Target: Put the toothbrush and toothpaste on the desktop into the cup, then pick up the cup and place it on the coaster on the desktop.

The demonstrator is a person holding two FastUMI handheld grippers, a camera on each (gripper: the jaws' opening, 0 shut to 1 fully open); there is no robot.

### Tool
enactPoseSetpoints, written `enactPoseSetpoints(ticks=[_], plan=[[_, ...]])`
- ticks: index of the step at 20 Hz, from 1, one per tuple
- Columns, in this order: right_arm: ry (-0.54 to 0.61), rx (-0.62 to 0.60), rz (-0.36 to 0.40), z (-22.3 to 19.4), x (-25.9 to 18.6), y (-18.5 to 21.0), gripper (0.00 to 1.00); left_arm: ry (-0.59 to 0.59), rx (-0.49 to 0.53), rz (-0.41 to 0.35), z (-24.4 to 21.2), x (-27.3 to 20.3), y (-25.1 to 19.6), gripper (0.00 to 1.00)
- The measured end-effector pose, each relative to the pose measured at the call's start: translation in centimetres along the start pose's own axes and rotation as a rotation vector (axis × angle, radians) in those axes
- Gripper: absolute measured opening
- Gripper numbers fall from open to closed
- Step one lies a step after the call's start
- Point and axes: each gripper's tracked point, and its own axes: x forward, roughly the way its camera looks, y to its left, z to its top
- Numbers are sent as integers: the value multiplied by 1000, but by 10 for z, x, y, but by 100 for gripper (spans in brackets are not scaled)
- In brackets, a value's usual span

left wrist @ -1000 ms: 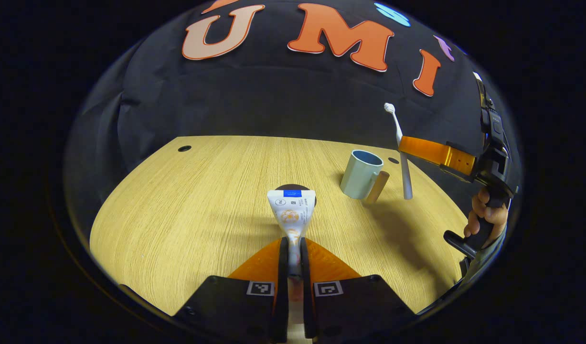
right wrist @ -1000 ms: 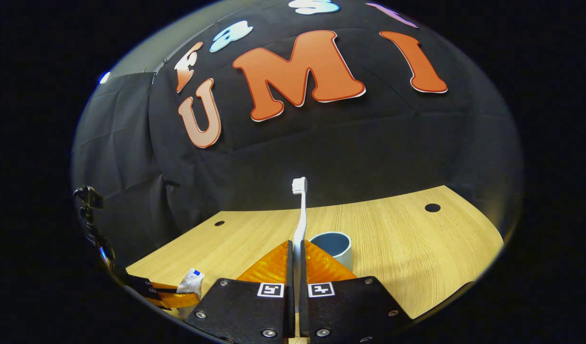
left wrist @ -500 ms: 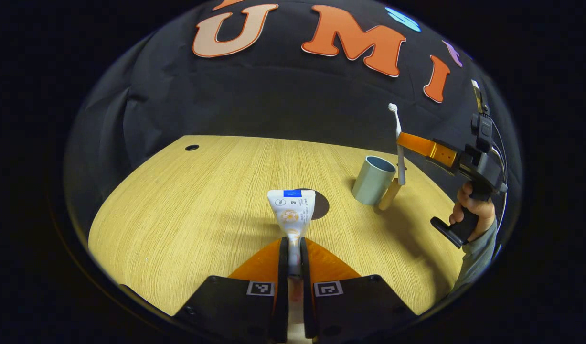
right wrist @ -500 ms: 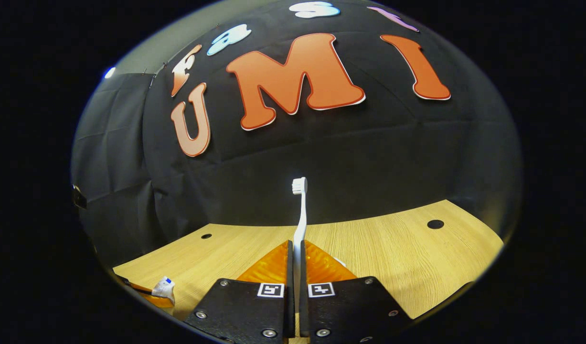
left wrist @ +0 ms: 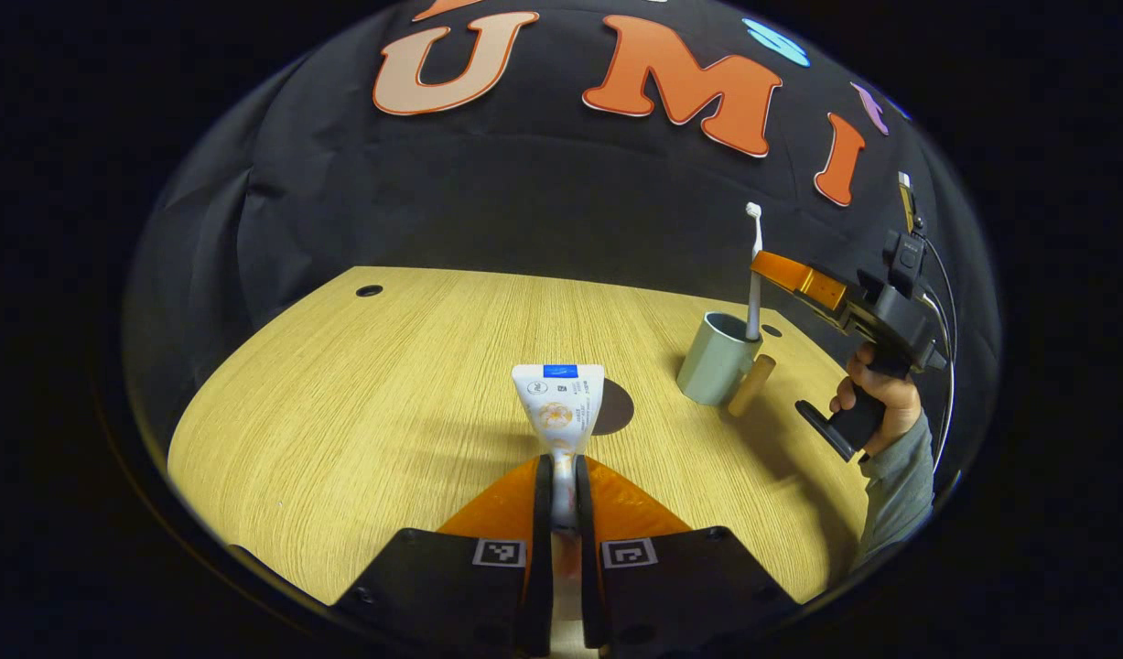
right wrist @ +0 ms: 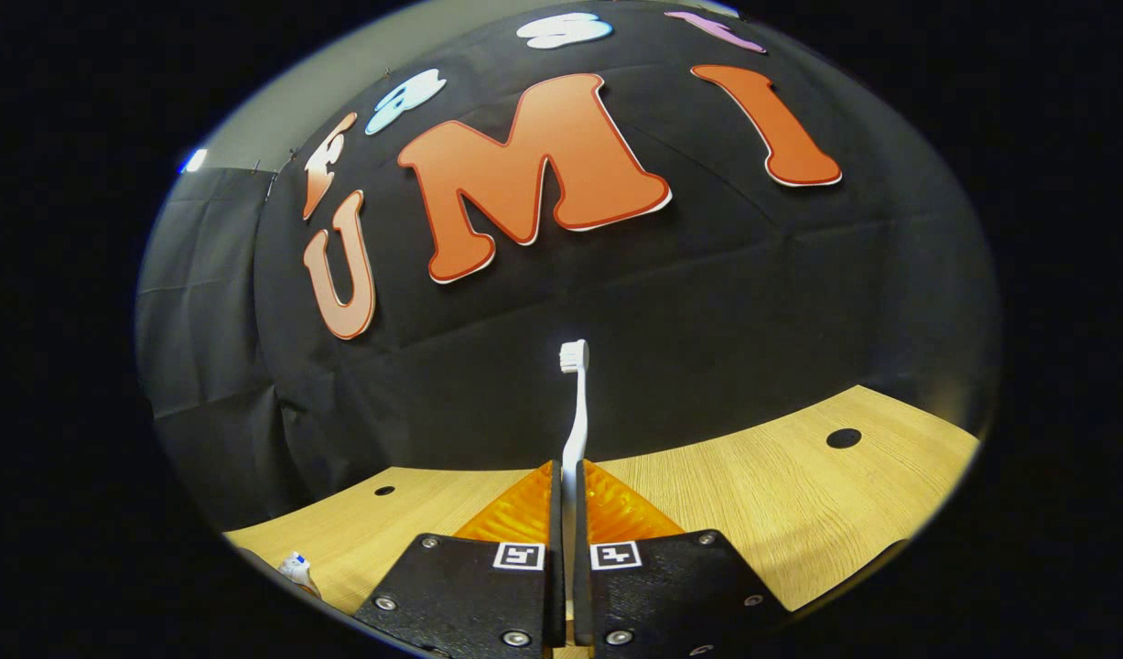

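Pinching the narrow end of the toothpaste point(left wrist: 558, 403), the left gripper point(left wrist: 559, 494) has both fingers closed on the tube and holds it above the desktop point(left wrist: 360, 403), with the wide crimped end pointing away. That end carries a blue band, and below it sit an orange round emblem and small print too fine to read. Black-and-white square markers sit on the gripper's body.

Just behind the tube lies the dark round coaster point(left wrist: 614, 408), partly hidden by it. Farther right stands the pale cup point(left wrist: 715, 357), with a tan cylinder point(left wrist: 751, 384) lying just beside it.

The right gripper point(left wrist: 770, 267), held by a hand point(left wrist: 877, 394), is over the cup, fingers clamped on the white toothbrush point(left wrist: 753, 275). The brush stands upright, bristles up, its lower end inside the cup's mouth. In the right gripper view the toothbrush point(right wrist: 574, 412) rises from between the closed orange fingers point(right wrist: 524, 508).
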Motion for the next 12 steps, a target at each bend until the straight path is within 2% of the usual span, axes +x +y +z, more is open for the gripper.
enactPoseSetpoints(ticks=[12], plan=[[5, -101, -12, -21, 0, -3, 4, -45, 18, -13, 22, -16, -2, 16]])
